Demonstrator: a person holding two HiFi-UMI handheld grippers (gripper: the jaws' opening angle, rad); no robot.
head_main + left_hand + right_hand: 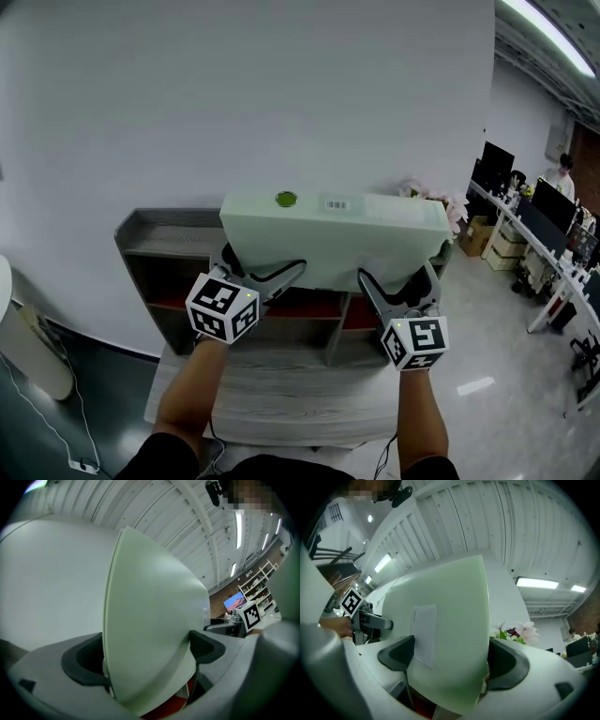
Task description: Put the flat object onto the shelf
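Against white wall [234, 94], grey shelf [167, 232]

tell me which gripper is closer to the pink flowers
Right. The right gripper holds the box at the end beside the flowers; the left gripper holds the opposite end.

A plain white wall [234, 94] fills most of what I face. Against it stands a grey wood-grain shelf unit [164, 230] with red inner boards, and a grey wood-grain tabletop [300, 386] lies below me. To my right, glossy grey floor [487, 356] runs to long white desks [555, 265] carrying dark monitors [495, 161]. A bright strip light [548, 30] crosses the ribbed white ceiling [487, 517].
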